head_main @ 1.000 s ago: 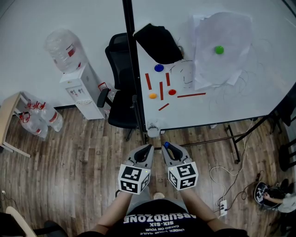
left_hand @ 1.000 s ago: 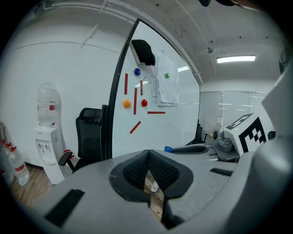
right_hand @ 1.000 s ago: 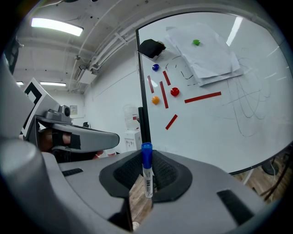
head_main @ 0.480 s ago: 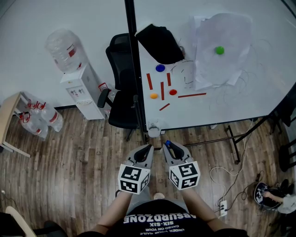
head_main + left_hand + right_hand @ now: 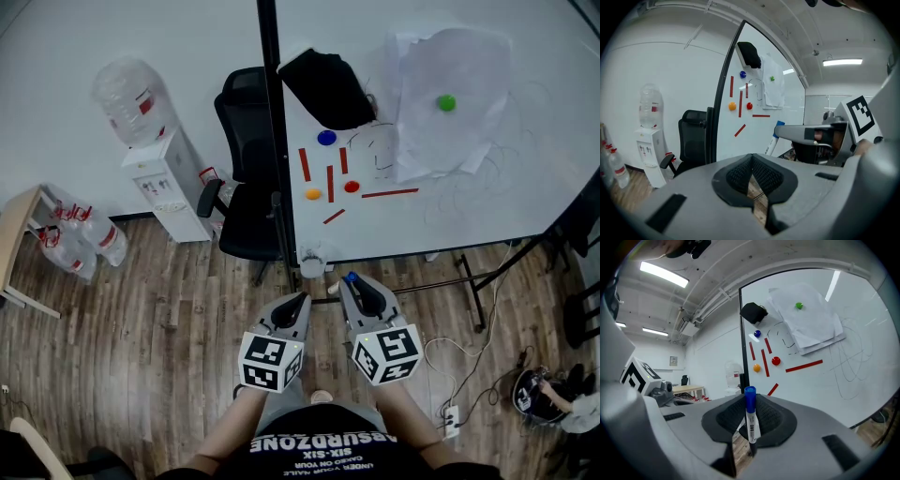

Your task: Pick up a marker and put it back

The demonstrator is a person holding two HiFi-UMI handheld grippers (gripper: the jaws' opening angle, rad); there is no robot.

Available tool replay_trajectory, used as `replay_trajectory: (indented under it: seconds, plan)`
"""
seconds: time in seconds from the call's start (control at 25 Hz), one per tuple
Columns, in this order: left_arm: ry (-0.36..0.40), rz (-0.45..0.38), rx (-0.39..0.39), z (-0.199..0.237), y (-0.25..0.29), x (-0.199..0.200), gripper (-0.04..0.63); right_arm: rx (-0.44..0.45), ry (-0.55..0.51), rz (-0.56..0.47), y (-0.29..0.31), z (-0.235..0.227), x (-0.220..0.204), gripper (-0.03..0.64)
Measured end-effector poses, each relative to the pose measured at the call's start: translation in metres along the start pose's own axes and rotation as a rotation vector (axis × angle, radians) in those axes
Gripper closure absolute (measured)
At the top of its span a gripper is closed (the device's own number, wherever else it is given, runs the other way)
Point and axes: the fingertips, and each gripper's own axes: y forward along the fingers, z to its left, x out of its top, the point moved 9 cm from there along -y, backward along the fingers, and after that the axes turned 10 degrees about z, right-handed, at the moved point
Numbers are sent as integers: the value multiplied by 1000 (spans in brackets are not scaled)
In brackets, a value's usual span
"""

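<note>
Wood-plank floor [image 5: 141,328] is lying under both grippers; whiteboard [image 5: 450,216] is standing ahead, carrying red strips [image 5: 329,183], a blue magnet [image 5: 326,138], an orange magnet [image 5: 313,194], a red magnet [image 5: 352,187] and a paper sheet [image 5: 450,141] pinned by a green magnet [image 5: 446,102]; office chair [image 5: 246,202] and water dispenser [image 5: 164,183] are standing to its left.

Right gripper [image 5: 351,279] is clamping the marker [image 5: 751,420] upright between its pads; blue cap [image 5: 750,397] is pointing up, well apart from the board.

Left gripper [image 5: 301,299] is hanging just beside the right one; its pads are pressing together at the tips with nothing between them.
</note>
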Motion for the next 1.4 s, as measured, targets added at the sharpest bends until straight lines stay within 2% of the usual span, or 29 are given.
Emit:
replay_trajectory:
  seconds: [0.36,1.4]
  plan:
    - [-3,0,-4,1,1,1,588,2,4,-57,-12,1,16,554]
    - [-33,-4,12,32,2,4,588,26,-58,-46,32,7,34,554]
